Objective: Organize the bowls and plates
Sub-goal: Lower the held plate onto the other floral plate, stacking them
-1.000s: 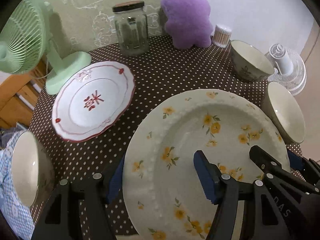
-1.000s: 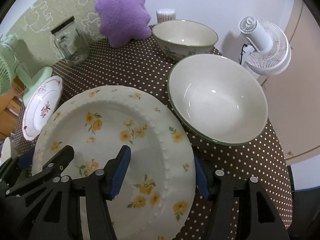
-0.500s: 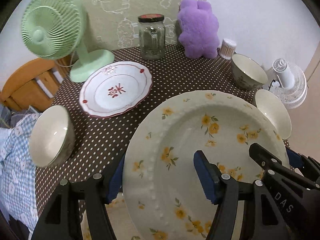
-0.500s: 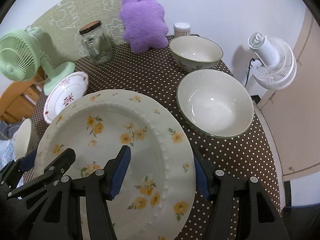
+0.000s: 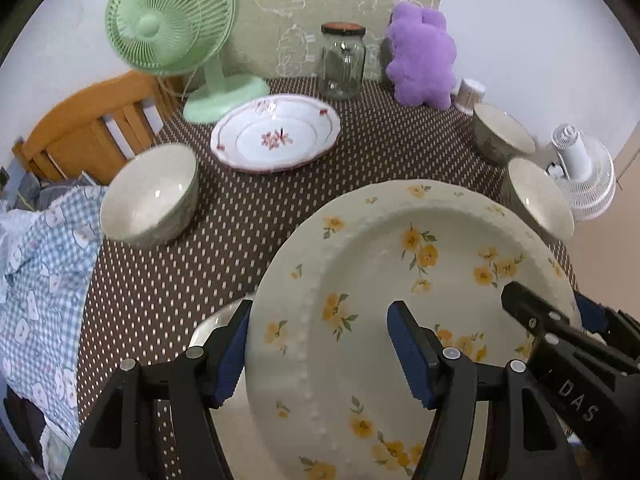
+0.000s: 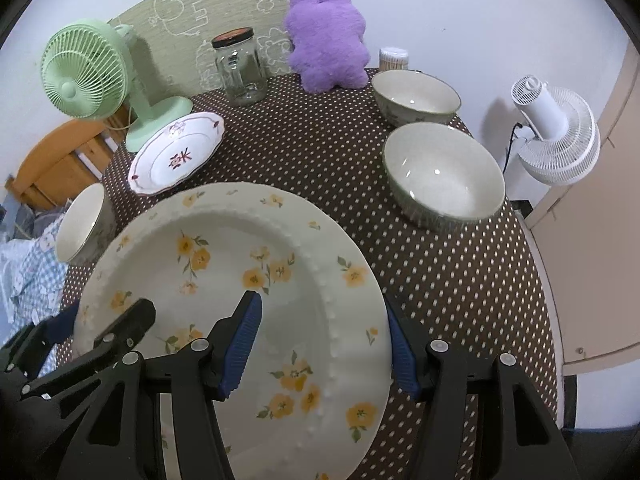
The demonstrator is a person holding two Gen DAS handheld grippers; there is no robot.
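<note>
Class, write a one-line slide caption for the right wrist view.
Both claws, right claw and left claw, grip opposite rims of the yellow-flowered plate above the dotted table.

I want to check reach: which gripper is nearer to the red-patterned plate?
Left. The left gripper grips the yellow-flower plate's side facing the red-patterned plate; the right gripper grips the opposite side.

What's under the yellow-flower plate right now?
Below the yellow-flower plate, at its left edge, a pale rim shows over the dotted tablecloth. The plate covers the rest of it.
</note>
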